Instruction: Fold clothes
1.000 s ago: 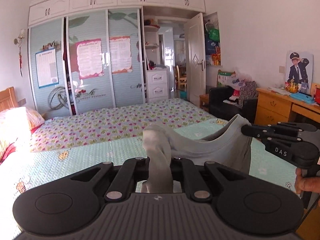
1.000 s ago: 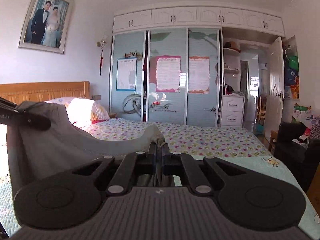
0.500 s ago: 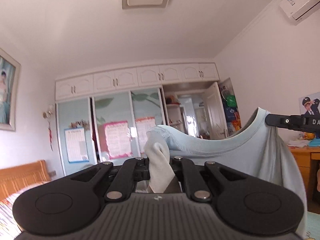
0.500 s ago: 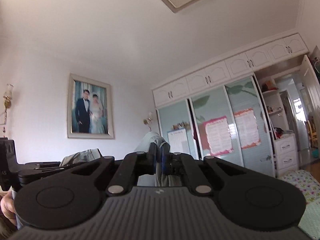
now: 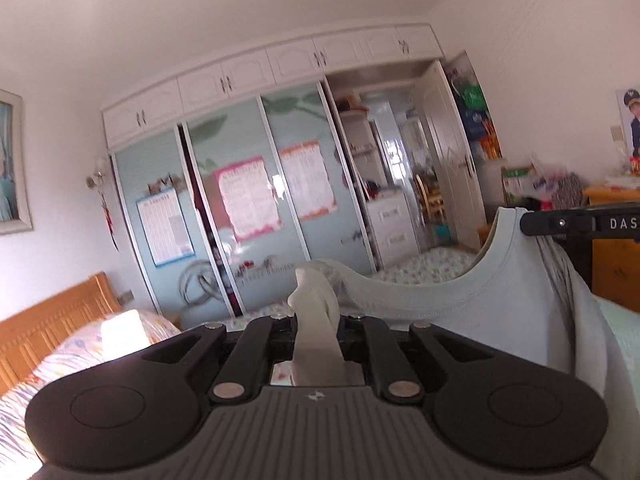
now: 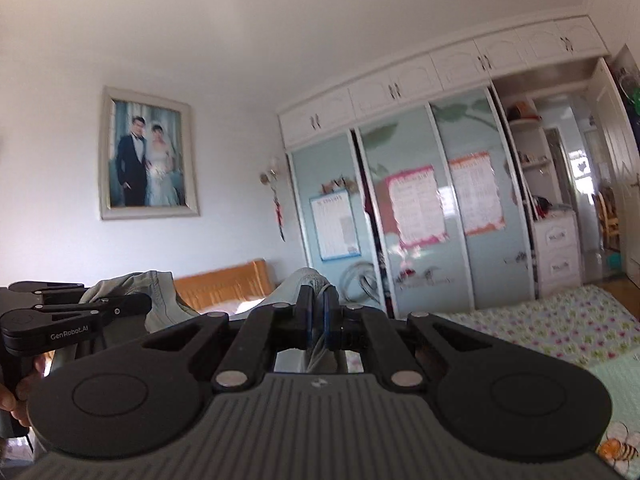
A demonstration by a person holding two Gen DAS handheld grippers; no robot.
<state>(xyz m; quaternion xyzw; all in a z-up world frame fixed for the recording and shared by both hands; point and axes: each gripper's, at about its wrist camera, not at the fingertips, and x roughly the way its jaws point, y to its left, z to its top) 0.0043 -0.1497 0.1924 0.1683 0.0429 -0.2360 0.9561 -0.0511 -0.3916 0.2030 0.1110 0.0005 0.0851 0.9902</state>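
Left wrist view: left gripper (image 5: 316, 320) closed tight on a bunched fold of the shirt (image 5: 460, 308), pale cloth standing up between the jaws. The neckline sags in a curve across to the right gripper (image 5: 532, 222), which pinches the other shoulder at the right edge of the frame. The shirt hangs in the air between the two, above the bed (image 5: 432, 264), well clear of the quilt.

Right wrist view: right gripper (image 6: 318, 312) clamped nearly shut, a thin layer of cloth between the blue pads. Left gripper (image 6: 132, 306) at the left edge, holding a wad of grey fabric.

Risks, as I judge them:
- Each grip is on a small pinch only. A hard shake or pulling the hands apart could drag the cloth out of one side.
- The left side holds a thick bunch, the right a thin layer, so the shirt may come down skewed and creased.
- If laid too near the bed's edge, the hem could slide off.

Hard to read:
- Shirt body, sleeves and hem fall below both frames, so hang and twist are unknown.
- Both views are motion-blurred.
- A hand (image 6: 8, 400) shows only partly at the frame edge.
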